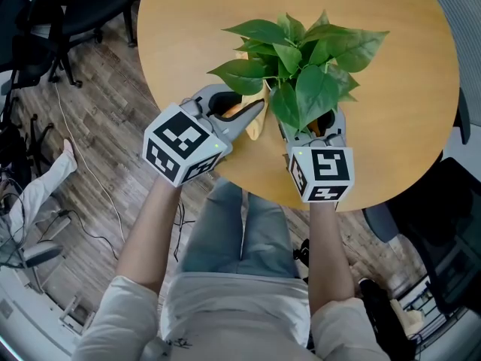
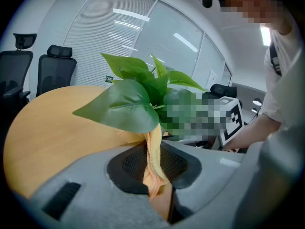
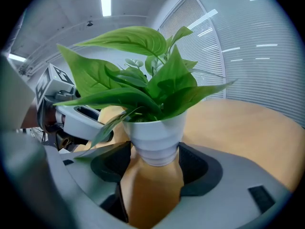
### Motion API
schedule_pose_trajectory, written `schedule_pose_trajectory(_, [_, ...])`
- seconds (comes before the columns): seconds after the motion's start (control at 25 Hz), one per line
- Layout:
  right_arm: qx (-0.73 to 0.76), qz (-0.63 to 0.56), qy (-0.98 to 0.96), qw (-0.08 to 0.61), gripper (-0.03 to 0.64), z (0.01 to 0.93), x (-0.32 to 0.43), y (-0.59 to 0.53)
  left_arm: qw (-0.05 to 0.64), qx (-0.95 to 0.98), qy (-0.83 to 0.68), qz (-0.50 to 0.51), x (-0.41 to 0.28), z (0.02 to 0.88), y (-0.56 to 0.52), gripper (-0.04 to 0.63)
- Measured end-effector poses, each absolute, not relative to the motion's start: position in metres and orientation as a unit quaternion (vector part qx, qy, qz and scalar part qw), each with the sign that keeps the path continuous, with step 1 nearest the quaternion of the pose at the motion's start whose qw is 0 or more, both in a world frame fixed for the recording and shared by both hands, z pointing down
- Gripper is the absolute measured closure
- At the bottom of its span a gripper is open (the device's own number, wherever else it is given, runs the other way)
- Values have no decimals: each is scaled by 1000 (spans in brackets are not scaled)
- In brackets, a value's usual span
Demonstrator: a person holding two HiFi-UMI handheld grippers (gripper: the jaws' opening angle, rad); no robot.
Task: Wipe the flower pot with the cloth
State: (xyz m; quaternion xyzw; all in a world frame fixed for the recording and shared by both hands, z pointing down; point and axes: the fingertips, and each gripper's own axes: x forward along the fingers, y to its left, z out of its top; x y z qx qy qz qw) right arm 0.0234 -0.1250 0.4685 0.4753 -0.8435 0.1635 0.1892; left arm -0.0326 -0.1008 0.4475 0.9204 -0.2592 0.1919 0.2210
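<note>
A small white ribbed flower pot (image 3: 155, 136) with a leafy green plant (image 1: 301, 59) sits upright between the jaws of my right gripper (image 3: 155, 151), which is shut on it. In the head view the leaves hide the pot and most of the right gripper (image 1: 314, 128). My left gripper (image 1: 254, 116) comes in from the left, shut on a yellow-orange cloth (image 2: 153, 159) pinched between its pads. The cloth (image 1: 257, 128) hangs right beside the pot's left side, under the leaves (image 2: 125, 106); whether it touches the pot is hidden. The left gripper (image 3: 78, 120) shows beside the pot in the right gripper view.
The round wooden table (image 1: 391, 104) has its near edge just under both grippers. Black office chairs (image 1: 68, 13) stand on the wood floor at the left, with cables (image 1: 90, 179) trailing there. Another dark chair (image 1: 443, 232) is at the right. The person's legs (image 1: 240, 232) are below the table edge.
</note>
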Motion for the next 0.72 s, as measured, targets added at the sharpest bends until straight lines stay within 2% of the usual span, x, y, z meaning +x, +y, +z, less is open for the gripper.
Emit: schedule_pose_trajectory(0.72, [471, 174, -844, 188, 307, 468, 31, -121, 226, 916, -273, 188, -35, 450, -87, 532])
